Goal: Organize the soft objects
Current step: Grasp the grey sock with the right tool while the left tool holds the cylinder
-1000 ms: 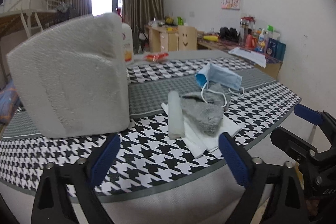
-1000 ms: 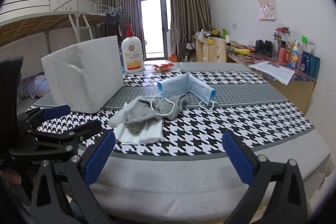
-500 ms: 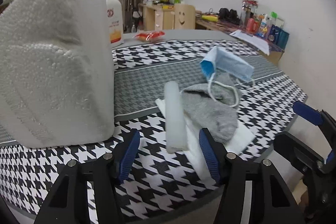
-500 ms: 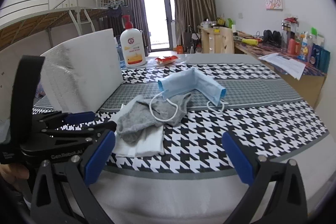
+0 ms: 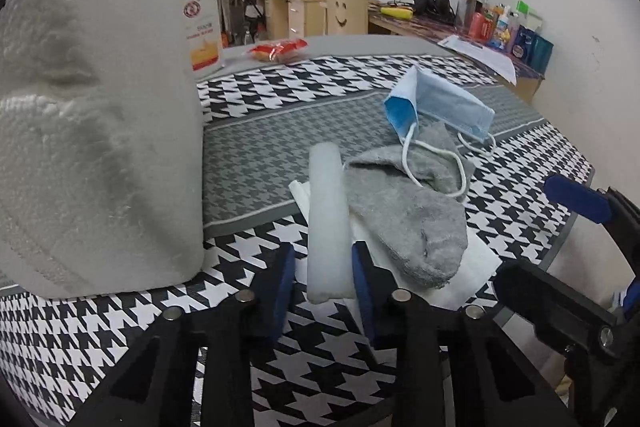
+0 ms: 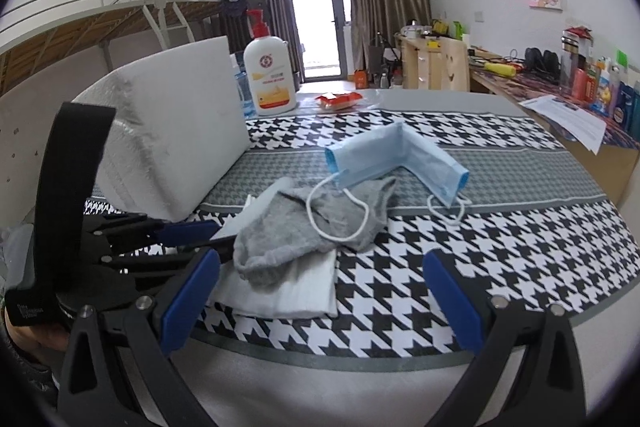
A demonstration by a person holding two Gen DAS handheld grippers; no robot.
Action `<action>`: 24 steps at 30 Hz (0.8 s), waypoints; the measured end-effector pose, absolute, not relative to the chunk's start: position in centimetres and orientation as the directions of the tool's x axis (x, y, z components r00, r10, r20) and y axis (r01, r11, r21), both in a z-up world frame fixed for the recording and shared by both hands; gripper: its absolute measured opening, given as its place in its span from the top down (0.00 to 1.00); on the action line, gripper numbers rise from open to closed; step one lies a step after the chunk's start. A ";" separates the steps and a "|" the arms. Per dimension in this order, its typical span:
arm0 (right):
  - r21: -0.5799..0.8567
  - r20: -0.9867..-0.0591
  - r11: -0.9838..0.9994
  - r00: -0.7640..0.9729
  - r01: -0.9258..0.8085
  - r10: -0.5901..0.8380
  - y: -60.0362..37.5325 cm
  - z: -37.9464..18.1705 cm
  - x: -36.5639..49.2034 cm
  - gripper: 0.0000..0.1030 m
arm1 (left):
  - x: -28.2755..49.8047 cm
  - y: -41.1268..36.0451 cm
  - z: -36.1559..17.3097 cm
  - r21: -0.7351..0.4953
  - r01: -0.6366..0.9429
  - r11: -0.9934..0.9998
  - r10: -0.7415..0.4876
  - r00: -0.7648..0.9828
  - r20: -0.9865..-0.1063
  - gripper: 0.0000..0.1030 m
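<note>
Closing in from both sides, the left gripper's blue pads are bracketing the near end of a white foam strip; its jaws have just been narrowing, the right pad is looking to be against the strip's edge, and whether the left pad is touching yet I cannot tell. That strip is lying lengthwise on the houndstooth tablecloth, just right of the big white foam block, and its right edge is resting on a folded white cloth.

Hanging at the table's near edge in front of the foam strip's pile, the right gripper is standing with its jaws spread wide and holding nothing; in the left wrist view it is showing at the far right.

Just right of the foam strip, a grey sock is lying crumpled on top of the folded white cloth. Beyond the sock, a blue face mask is sitting bent into an angle on the grey band of the tablecloth, one white ear loop trailing over the sock.

Farther back than the foam strip, behind the foam block, a white pump bottle with a red top is standing upright, and a red snack packet is lying right of it.
</note>
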State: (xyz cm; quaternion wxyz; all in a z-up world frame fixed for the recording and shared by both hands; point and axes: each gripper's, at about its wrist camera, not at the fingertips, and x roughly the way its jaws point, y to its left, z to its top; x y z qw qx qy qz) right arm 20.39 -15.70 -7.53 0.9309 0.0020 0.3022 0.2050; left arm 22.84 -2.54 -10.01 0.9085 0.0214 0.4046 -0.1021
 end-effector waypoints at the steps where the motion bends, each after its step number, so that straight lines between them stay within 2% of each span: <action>1: 0.135 -0.564 0.913 0.728 -0.385 0.390 -15.6 -7.5 20.5 0.00 | 22.9 -2.5 -10.0 -0.043 0.200 0.979 -0.166 0.653 -0.739 0.77; 4: 0.147 -0.581 0.904 0.705 -0.401 0.407 -15.3 -7.6 21.0 0.00 | 23.0 -2.1 -10.0 -0.061 0.197 0.978 -0.177 0.651 -0.738 0.80; 16: 0.097 -0.603 0.887 0.682 -0.452 0.414 -13.3 -7.3 21.6 0.00 | 21.1 -0.3 -8.9 -0.089 0.195 0.977 -0.201 0.681 -0.704 0.81; 24: 0.078 -0.626 0.876 0.661 -0.476 0.414 -11.4 -7.5 21.9 0.04 | 19.7 1.0 -8.6 -0.096 0.186 0.978 -0.200 0.698 -0.687 0.81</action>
